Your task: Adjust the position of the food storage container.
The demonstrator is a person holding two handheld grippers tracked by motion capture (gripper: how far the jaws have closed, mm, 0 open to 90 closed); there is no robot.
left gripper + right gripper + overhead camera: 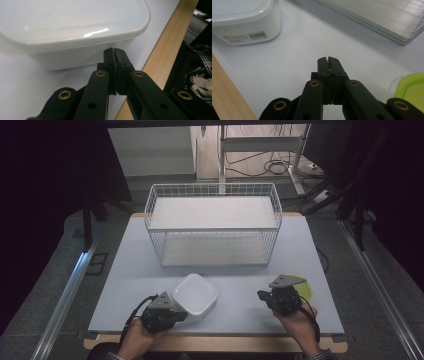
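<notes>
A white lidded container (195, 294) sits on the pale table (240, 280) near its front edge. My left gripper (183, 314) is shut and empty, its tips right beside the container's near corner. In the left gripper view the shut jaws (114, 50) point at the container's side wall (75, 57), just under the lid's rim; whether they touch it I cannot tell. My right gripper (261, 295) is at the front right, shut with nothing in it (328, 58), over bare table. A green-lidded container (305, 289) lies just behind it.
A white wire basket (212, 195) with a shelf board stands at the back middle of the table; its lower edge (374, 15) is in the right gripper view. The table's wooden front edge (162, 55) runs close to my left gripper.
</notes>
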